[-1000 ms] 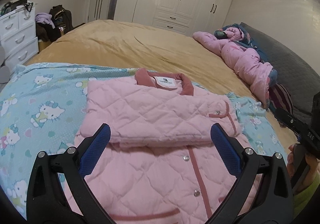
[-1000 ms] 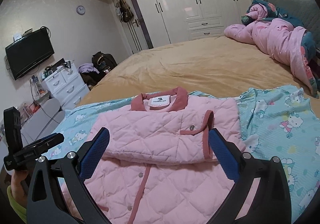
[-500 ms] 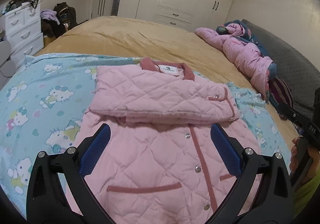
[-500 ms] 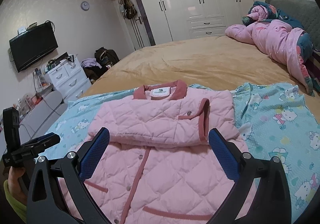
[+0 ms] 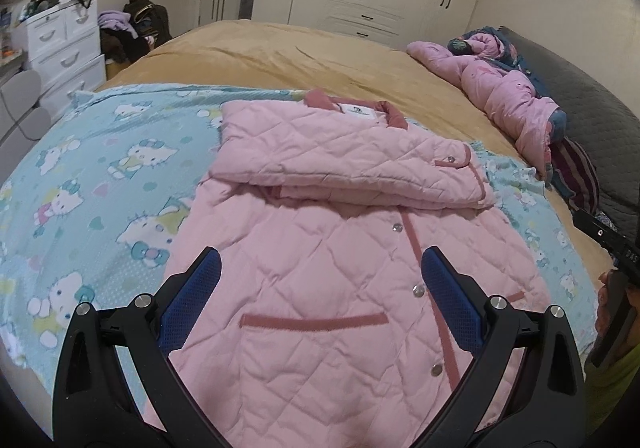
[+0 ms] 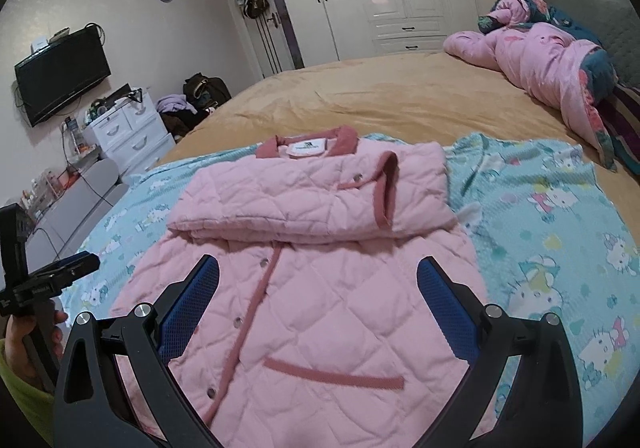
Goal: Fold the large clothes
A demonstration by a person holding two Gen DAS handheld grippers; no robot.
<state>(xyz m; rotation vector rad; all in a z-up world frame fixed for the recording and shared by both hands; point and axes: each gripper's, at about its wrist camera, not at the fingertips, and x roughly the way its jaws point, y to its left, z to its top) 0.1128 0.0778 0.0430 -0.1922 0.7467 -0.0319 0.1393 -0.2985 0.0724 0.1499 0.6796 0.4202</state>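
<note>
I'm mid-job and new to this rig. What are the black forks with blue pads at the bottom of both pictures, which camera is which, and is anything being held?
Those forks are handheld grippers, one in each of a person's hands, with a camera on each looking along the jaws. One picture looks past the left gripper, the other past the right gripper. Both sets of jaws stand wide open and hold nothing. Below them a pink quilted jacket lies on a blue cartoon-print sheet spread on a bed. Its sleeves are folded across the chest; the lower half lies flat. A pink duvet is bunched near the headboard.
</note>
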